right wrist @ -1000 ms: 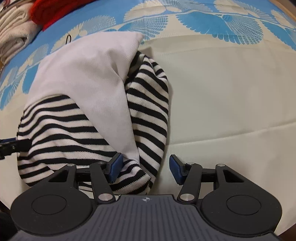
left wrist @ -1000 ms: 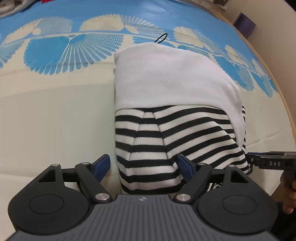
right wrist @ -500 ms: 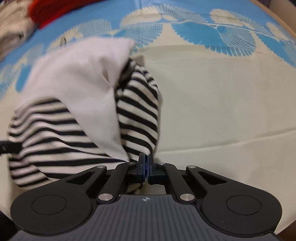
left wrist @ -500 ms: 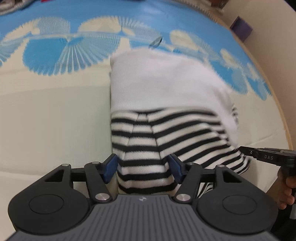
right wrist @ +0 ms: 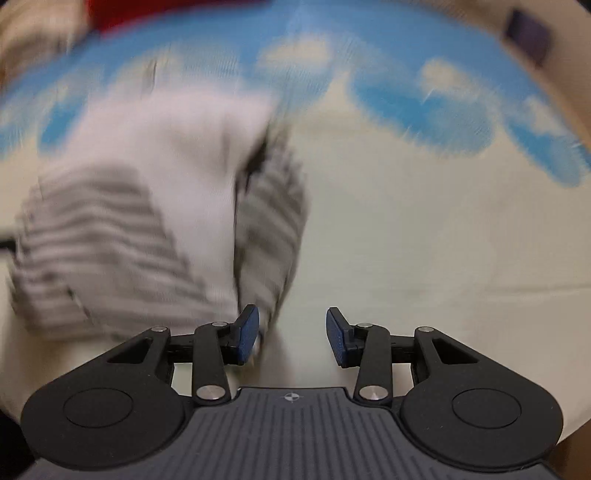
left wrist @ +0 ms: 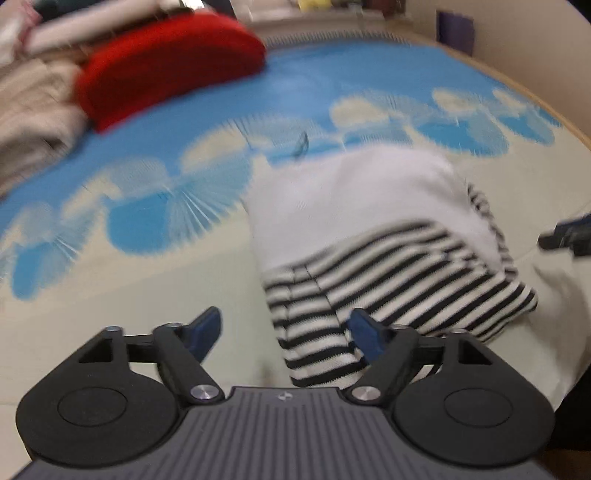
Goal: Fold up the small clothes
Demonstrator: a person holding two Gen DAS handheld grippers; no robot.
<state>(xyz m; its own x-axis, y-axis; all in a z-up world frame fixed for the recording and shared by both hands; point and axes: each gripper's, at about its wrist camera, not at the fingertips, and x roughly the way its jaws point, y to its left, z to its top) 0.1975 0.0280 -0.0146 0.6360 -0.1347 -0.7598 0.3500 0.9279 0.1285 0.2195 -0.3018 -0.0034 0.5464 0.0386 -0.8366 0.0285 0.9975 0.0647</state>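
A folded small top (left wrist: 369, 221), white with black-and-white striped sleeves, lies on the blue-and-cream bed cover (left wrist: 129, 280). My left gripper (left wrist: 286, 328) hovers above its near striped corner. Its jaws are opening, and the pads do not press on the cloth seen between them. The right gripper (left wrist: 565, 236) shows at the right edge of the left wrist view, beside the top. In the blurred right wrist view, my right gripper (right wrist: 291, 334) is opening over bare cover with nothing between its fingers. The top (right wrist: 147, 206) lies to the left of its left finger.
A red garment (left wrist: 166, 62) and a pile of beige clothes (left wrist: 33, 110) lie at the far left of the bed. A purple box (left wrist: 454, 26) stands by the wall beyond the bed's wooden edge (left wrist: 554, 114).
Both grippers closed in at the top's near edge, the right one fully shut, then spread apart again and rose. The views tilted up, bringing the red garment and clothes pile into sight.
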